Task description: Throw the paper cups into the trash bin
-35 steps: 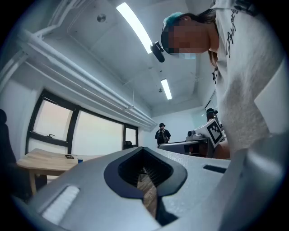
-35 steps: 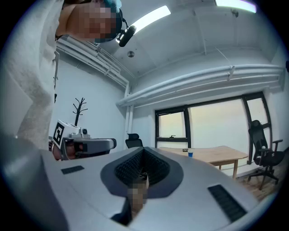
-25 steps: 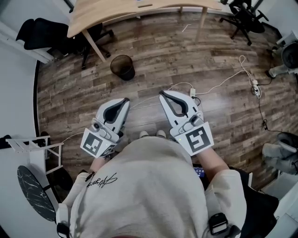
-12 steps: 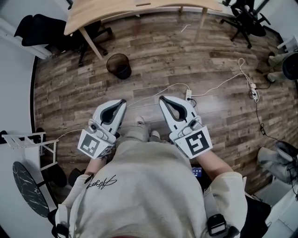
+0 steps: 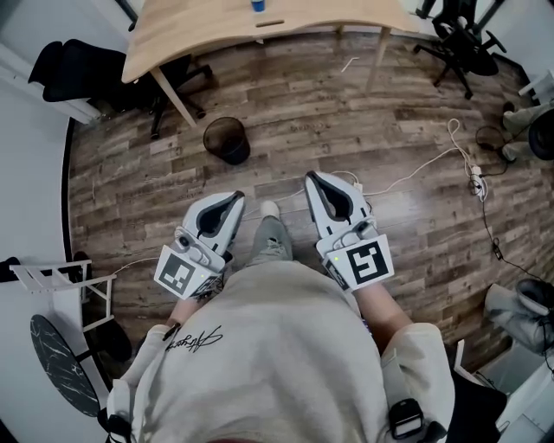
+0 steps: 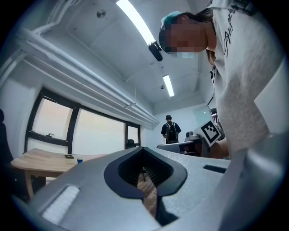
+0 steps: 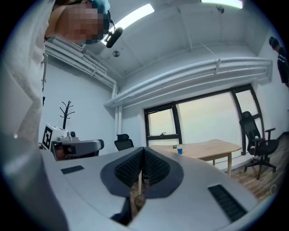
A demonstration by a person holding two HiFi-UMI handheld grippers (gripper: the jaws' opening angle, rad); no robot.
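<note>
The left gripper [image 5: 232, 197] and the right gripper [image 5: 312, 177] are held side by side in front of the person's body, above the wooden floor [image 5: 346, 112], and both are pointed away from the person. In the left gripper view the fingers [image 6: 90, 189] are seen pressed together, with only a thin slit between them, and nothing is held. The fingers [image 7: 189, 180] of the right gripper are closed in the same way and are also empty. A blue cup [image 5: 259, 5] is placed on the wooden surface [image 5: 199, 26] at the far side, well apart from both grippers. The black trash bin [image 5: 227, 138] is found on the floor near a leg of the surface, between the surface and the grippers.
</note>
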